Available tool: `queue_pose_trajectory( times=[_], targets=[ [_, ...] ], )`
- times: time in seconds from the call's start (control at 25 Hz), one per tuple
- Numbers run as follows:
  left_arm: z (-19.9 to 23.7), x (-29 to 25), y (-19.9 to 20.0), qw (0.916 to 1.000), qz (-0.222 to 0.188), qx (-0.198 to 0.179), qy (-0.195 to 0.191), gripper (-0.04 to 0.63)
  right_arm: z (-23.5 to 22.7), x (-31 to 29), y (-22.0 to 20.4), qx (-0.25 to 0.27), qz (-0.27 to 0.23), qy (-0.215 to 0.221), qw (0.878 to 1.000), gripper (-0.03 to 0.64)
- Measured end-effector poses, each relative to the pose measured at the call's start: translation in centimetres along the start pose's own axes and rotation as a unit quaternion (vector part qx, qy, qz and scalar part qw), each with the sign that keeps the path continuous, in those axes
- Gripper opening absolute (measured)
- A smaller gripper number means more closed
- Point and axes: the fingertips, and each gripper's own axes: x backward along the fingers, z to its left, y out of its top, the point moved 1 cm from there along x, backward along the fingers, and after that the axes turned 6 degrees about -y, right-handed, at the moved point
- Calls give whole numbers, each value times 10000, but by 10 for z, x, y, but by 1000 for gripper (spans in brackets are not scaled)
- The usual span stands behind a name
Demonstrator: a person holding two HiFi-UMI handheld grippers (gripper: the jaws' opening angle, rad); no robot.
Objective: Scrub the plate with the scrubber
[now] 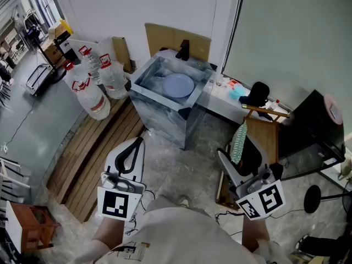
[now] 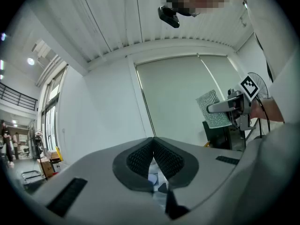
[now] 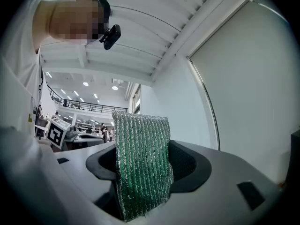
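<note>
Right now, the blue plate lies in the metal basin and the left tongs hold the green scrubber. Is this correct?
Not quite. The right tongs hold the green scrubber, not the left; the right gripper view shows it clamped between them. The left tongs are shut on nothing. The blue plate does lie in the metal basin.
</note>
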Motion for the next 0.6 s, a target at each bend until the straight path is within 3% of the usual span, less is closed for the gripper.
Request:
queue_pose_trajectory(
  times=[0.28, 0.6],
  targets=[
    [-5, -6, -4, 10000, 69, 27, -62, 17, -4, 2, -4, -144, 60, 59, 9999, 307],
    [-15, -18, -16, 9996, 205, 145, -123, 17, -16, 0, -29, -106, 488, 86, 9987, 307]
  ],
)
